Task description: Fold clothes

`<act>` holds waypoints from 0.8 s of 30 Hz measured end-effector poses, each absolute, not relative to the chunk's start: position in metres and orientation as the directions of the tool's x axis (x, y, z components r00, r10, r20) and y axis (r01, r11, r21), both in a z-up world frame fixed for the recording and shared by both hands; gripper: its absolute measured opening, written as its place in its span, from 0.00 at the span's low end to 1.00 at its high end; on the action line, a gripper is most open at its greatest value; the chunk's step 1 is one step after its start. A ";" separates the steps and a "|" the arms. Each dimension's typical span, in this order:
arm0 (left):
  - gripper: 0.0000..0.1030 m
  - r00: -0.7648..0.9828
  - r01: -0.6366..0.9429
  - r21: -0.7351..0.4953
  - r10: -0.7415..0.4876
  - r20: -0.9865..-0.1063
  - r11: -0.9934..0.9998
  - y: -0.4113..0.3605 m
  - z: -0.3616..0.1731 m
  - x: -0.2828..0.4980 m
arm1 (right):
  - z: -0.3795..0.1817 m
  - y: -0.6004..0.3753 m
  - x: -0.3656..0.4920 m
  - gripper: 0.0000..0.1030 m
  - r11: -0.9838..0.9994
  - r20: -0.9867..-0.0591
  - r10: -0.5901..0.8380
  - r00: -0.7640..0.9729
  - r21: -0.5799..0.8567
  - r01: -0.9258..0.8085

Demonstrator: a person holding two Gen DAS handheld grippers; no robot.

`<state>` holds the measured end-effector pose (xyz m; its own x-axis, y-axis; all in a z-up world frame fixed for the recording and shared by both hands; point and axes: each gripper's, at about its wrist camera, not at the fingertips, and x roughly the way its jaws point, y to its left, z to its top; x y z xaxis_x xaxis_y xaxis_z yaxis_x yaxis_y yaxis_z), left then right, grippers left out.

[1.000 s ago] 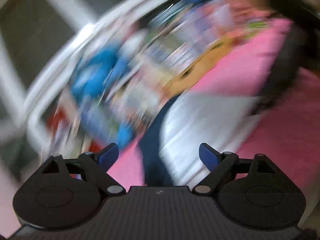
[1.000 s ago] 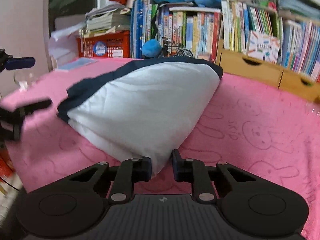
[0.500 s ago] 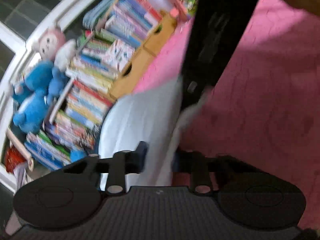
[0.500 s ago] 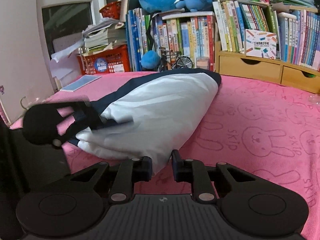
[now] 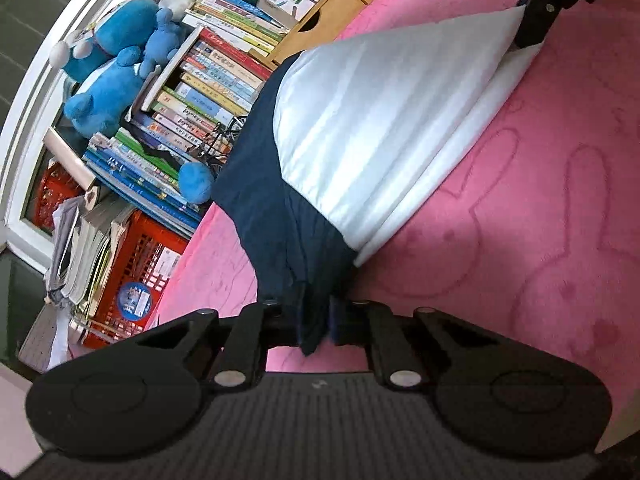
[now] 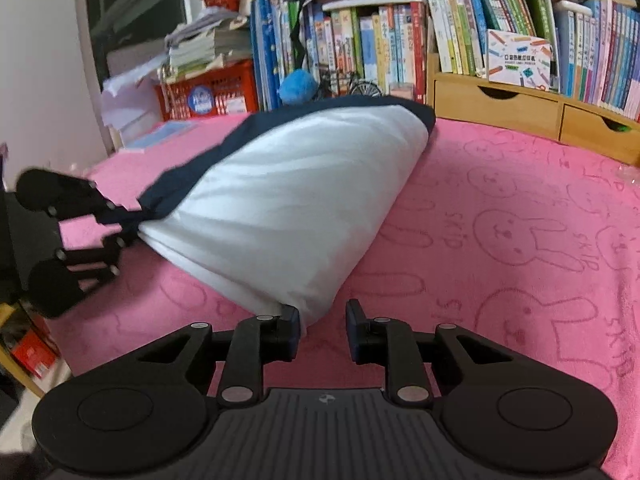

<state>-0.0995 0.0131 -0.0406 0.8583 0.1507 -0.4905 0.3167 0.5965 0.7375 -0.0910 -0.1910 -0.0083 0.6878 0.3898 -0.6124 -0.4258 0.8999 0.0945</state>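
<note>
A folded white garment with a navy edge point(image 6: 288, 200) lies on a pink bunny-print towel point(image 6: 520, 240). My left gripper point(image 5: 314, 316) is shut on the navy corner point(image 5: 296, 240), which hangs down between its pads. Seen from the right wrist, that left gripper point(image 6: 134, 228) grips the garment's left end. My right gripper point(image 6: 322, 328) is at the near white corner and its jaws are opening. The cloth tip rests against the left pad only, with a gap to the right pad. From the left wrist, the right gripper point(image 5: 532, 36) is at the far white corner.
Behind the towel are rows of books point(image 6: 360, 48), wooden drawers point(image 6: 500, 108), a red crate point(image 6: 212, 92) with stacked papers, and blue plush toys point(image 5: 108, 92). The towel's left edge drops off beside the left gripper.
The left gripper swung in from the side, came down to the navy corner and closed on it. The right gripper's jaws have parted slightly from the white corner.
</note>
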 end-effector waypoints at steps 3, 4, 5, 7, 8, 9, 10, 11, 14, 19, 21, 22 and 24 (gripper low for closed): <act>0.10 0.842 0.302 0.709 0.170 -0.512 0.637 0.026 -0.035 -0.103 | -0.010 -0.193 -0.094 0.24 0.896 -0.615 0.388 0.686 0.077 -0.438; 0.10 0.832 0.294 0.696 0.182 -0.523 0.656 0.033 -0.032 -0.104 | -0.010 -0.194 -0.094 0.24 0.893 -0.617 0.390 0.683 0.075 -0.443; 0.10 0.822 0.285 0.682 0.194 -0.535 0.673 0.040 -0.029 -0.105 | -0.010 -0.195 -0.094 0.24 0.891 -0.619 0.393 0.680 0.073 -0.448; 0.10 0.801 0.265 0.655 0.217 -0.558 0.708 0.054 -0.023 -0.106 | -0.009 -0.199 -0.096 0.25 0.881 -0.626 0.405 0.666 0.073 -0.467; 0.12 0.787 0.253 0.630 0.223 -0.576 0.734 0.063 -0.018 -0.107 | -0.009 -0.202 -0.097 0.26 0.869 -0.632 0.423 0.650 0.081 -0.487; 0.14 0.768 0.234 0.581 0.218 -0.602 0.779 0.076 -0.009 -0.110 | -0.008 -0.208 -0.100 0.27 0.852 -0.636 0.451 0.626 0.097 -0.515; 0.14 0.758 0.202 0.531 0.211 -0.617 0.823 0.089 0.002 -0.112 | -0.006 -0.214 -0.100 0.33 0.836 -0.636 0.482 0.602 0.127 -0.534; 0.14 0.763 0.164 0.480 0.198 -0.616 0.862 0.099 0.015 -0.113 | 0.000 -0.222 -0.099 0.36 0.820 -0.615 0.520 0.593 0.165 -0.548; 0.14 0.814 0.087 0.284 0.096 -0.573 0.955 0.116 0.058 -0.103 | 0.025 -0.244 -0.092 0.49 0.783 -0.517 0.602 0.609 0.235 -0.576; 0.16 0.869 0.152 -0.056 -0.160 -0.468 0.987 0.084 0.091 -0.056 | 0.046 -0.203 -0.025 0.50 0.832 -0.431 0.529 0.731 0.095 -0.546; 0.16 0.866 0.186 -0.069 -0.197 -0.460 0.980 0.054 0.084 -0.042 | 0.038 -0.175 0.010 0.41 0.847 -0.474 0.489 0.732 0.059 -0.528; 0.19 0.864 0.198 -0.059 -0.203 -0.462 0.978 0.040 0.077 -0.039 | 0.027 -0.165 0.026 0.36 0.839 -0.536 0.503 0.678 0.116 -0.532; 0.21 0.858 0.218 -0.045 -0.214 -0.468 0.975 0.015 0.062 -0.034 | 0.005 -0.150 0.049 0.37 0.814 -0.613 0.544 0.572 0.221 -0.537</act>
<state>-0.0336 0.0148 0.0622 0.8577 -0.2138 -0.4676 0.2184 0.9748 -0.0450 0.0487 -0.1503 0.0050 0.5725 0.5442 -0.6132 -0.5374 0.8139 0.2207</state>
